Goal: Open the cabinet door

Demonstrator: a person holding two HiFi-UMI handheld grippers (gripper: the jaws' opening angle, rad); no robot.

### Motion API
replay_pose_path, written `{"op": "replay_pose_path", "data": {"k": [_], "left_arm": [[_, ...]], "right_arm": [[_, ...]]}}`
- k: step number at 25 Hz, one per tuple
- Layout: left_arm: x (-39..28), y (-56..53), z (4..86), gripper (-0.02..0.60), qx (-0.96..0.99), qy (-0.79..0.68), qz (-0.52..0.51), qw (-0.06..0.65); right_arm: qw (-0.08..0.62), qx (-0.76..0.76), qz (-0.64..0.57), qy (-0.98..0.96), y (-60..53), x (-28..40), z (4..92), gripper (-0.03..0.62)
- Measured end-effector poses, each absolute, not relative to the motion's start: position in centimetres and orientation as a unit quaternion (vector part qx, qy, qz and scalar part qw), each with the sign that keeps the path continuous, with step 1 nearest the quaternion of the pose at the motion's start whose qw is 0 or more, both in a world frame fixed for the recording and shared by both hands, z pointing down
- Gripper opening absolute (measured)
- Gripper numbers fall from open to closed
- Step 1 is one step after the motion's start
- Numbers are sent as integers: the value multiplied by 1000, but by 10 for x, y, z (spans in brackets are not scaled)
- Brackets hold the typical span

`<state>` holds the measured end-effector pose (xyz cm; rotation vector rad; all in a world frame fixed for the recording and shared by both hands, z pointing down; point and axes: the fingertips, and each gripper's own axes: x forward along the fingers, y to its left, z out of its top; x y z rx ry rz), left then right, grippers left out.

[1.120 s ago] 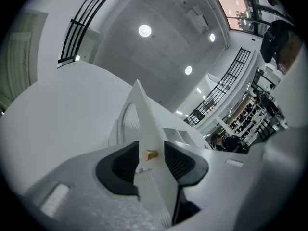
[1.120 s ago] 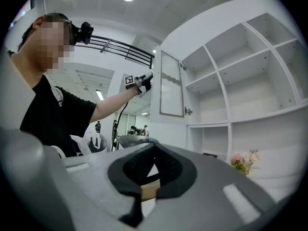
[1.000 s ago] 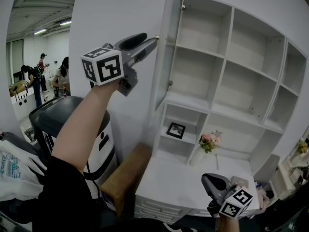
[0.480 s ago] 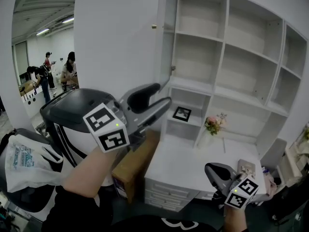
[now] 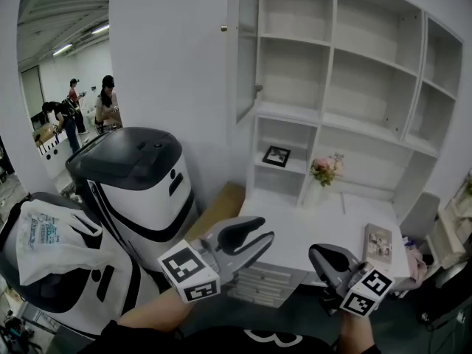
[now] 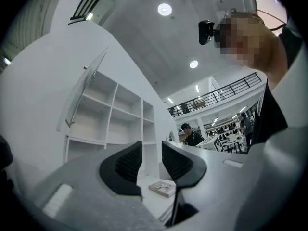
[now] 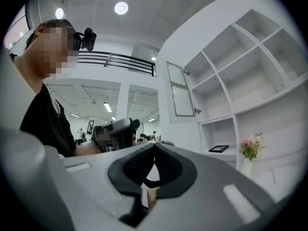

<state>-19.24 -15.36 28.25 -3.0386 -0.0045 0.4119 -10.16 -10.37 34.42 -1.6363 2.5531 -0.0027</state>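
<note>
The tall white cabinet door (image 5: 246,50) stands swung open to the left of the white shelves (image 5: 346,87), its small knob (image 5: 223,28) on the outer face. The door also shows in the left gripper view (image 6: 79,97) and the right gripper view (image 7: 180,95). My left gripper (image 5: 265,231) hangs low in front of the desk, far below the door and touching nothing. Its jaws are closing, with a gap and nothing between them (image 6: 151,160). My right gripper (image 5: 318,255) is low at the right, its fingertips together and empty (image 7: 154,147).
A white and black machine (image 5: 140,190) and a white plastic bag (image 5: 48,242) stand at the left, a cardboard box (image 5: 221,205) beside the desk (image 5: 310,223). A picture frame (image 5: 276,155), flowers (image 5: 324,169) and a book (image 5: 377,243) rest there. People stand far left (image 5: 74,109).
My left gripper came away from the door's knob and dropped from the top of the view to the bottom. The door stays open. The right gripper shifted only slightly.
</note>
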Motion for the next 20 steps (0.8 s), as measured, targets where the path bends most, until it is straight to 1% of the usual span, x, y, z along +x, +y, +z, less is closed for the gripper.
{"op": "replay_pose_path", "data": {"k": [3,6,9,11,17,20], "left_arm": [[-191,-134,308,103,-992,1,124,9],[-195,-123,327,48,-992,10,125,-16],[-199,-107,342,25,-992,-2,120,-45],[-200,-95,350,11,-993,-11,110,-51],[-201,-76,366,9,-995,-24,91,-36],[-203,-72,367,9,-995,-28,89,-40]], "right_arm": [[60,-547,-4,835,-90,-105,352,-5],[78,-546,-4,834,-76,-113,358,-5],[91,-546,-5,833,-61,-121,367,-5],[95,-548,-8,831,-53,-125,374,-5],[92,-555,-9,827,-37,-134,388,-5],[87,-558,-10,825,-33,-137,392,-5]]}}
